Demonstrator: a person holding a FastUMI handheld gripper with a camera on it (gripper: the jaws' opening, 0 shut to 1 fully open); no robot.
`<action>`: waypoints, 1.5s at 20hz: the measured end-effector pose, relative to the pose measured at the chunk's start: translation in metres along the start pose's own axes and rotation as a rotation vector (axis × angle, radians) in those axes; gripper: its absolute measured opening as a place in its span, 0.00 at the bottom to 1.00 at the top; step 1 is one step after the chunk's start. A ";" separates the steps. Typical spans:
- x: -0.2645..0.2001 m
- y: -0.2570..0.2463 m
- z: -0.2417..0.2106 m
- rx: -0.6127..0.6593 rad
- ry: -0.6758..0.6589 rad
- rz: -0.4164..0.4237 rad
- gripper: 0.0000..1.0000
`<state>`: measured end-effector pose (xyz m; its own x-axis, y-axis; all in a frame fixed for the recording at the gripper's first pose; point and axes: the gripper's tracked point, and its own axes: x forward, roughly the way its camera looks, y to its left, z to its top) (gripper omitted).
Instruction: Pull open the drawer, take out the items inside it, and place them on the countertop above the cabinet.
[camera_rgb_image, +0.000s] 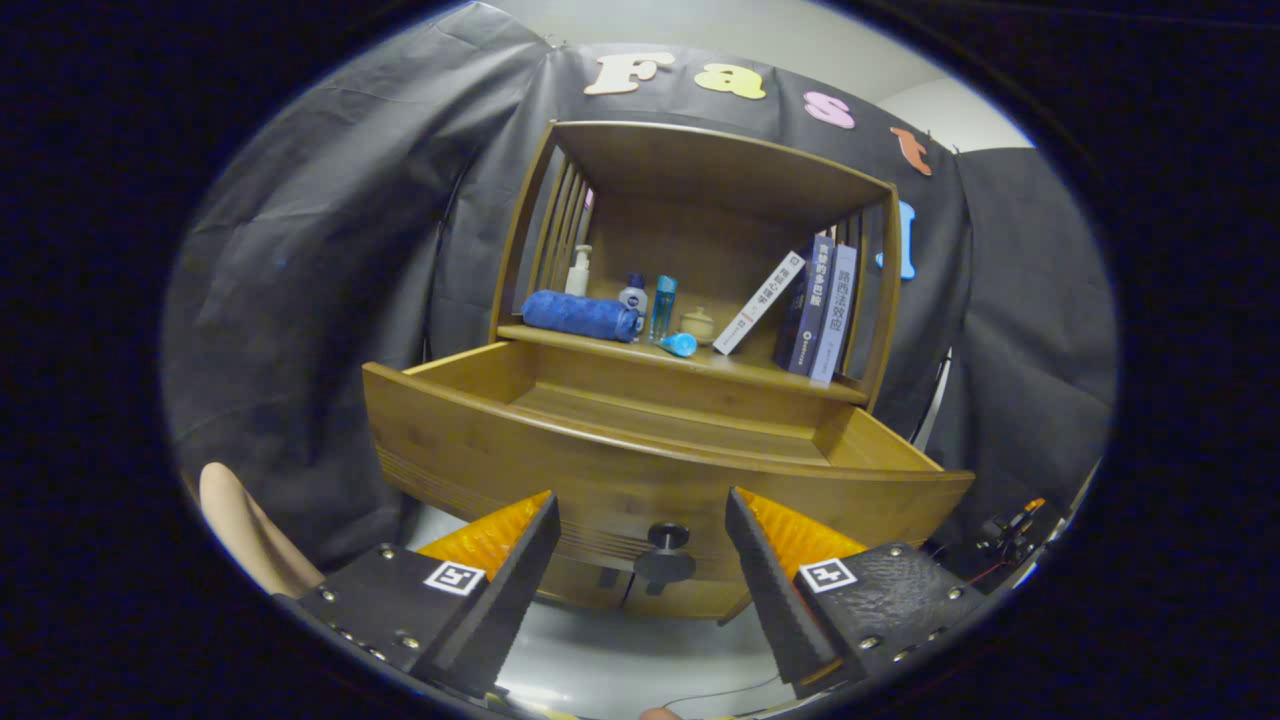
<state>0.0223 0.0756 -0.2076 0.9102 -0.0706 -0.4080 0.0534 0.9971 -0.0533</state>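
A wooden cabinet has its drawer (640, 450) pulled out toward me; the part of its floor that I see is bare wood. The drawer's dark round knob (667, 538) sits on the front panel, between and just beyond my fingertips. My gripper (645, 545) is open, its fingers standing either side of the knob without touching it. On the countertop (740, 368) above the drawer lie a rolled blue towel (580, 314), a pump bottle (579, 270), two small bottles (648, 302), a blue cap-like item (680, 344) and a small jar (697, 323).
Several books (815, 310) lean at the countertop's right end under the cabinet's top shelf. A person's arm (245, 535) shows low to the left of the drawer. Cables and a small device (1010, 530) lie on the floor to the right.
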 end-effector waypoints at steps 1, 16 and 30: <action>0.004 -0.001 -0.002 0.004 0.007 -0.007 0.99; 0.038 -0.025 -0.005 0.051 -0.012 -0.119 0.99; 0.102 -0.031 0.023 0.027 -0.048 -0.096 0.97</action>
<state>0.1234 0.0383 -0.2268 0.9192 -0.1649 -0.3576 0.1516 0.9863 -0.0652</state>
